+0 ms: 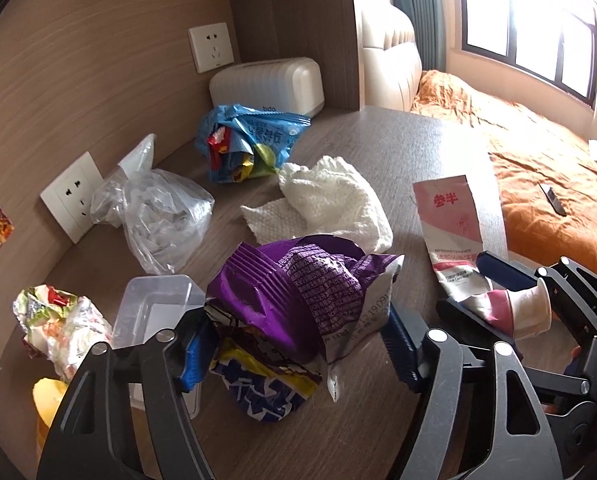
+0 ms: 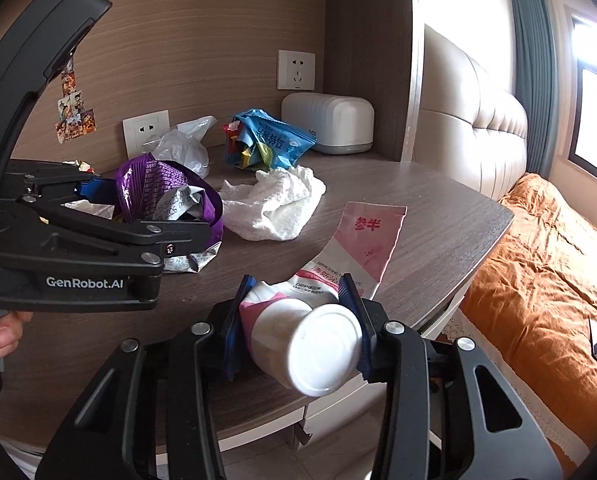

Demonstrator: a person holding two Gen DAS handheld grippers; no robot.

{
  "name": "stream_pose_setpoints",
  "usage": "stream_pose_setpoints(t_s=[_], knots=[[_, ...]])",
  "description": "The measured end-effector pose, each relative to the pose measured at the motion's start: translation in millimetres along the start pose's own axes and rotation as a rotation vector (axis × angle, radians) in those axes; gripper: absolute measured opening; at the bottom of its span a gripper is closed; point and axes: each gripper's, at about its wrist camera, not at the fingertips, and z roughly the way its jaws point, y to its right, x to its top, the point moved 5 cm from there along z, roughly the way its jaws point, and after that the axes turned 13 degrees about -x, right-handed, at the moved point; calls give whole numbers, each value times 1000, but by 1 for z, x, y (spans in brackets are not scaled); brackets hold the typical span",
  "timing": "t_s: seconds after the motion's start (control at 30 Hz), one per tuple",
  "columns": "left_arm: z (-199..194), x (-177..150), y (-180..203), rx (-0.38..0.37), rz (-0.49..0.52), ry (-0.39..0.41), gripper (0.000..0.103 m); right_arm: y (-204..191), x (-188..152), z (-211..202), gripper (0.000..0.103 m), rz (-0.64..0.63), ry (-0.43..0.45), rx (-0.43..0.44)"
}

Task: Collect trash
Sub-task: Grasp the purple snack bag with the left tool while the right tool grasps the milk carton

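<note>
My left gripper (image 1: 294, 344) is shut on a crumpled purple snack wrapper (image 1: 294, 292), with a blue-and-yellow wrapper (image 1: 266, 388) bunched under it, low over the wooden desk (image 1: 398, 148). It also shows in the right wrist view (image 2: 166, 192). My right gripper (image 2: 298, 320) is shut on a pink-and-white toothpaste tube (image 2: 354, 248) near its white cap (image 2: 326, 352), with the flat end resting on the desk. The tube also shows in the left wrist view (image 1: 450, 224).
On the desk lie a white paper towel (image 1: 330, 196), a blue snack bag (image 1: 246, 140), a clear plastic bag (image 1: 158, 212), a clear plastic box (image 1: 154, 312), a crumpled foil wrapper (image 1: 58, 320) and a white ribbed box (image 1: 266, 84). A bed with orange bedding (image 2: 546, 264) lies past the desk's right edge.
</note>
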Motion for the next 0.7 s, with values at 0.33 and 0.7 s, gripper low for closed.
stream_pose_setpoints(t_s=[0.33,0.7], knots=[[-23,13,-2,16,3,29,65,1,24,-16,40,-20,34,6],[-57,47,22,-4,9,85,65,26,66,-48,30,-43,76,-26]])
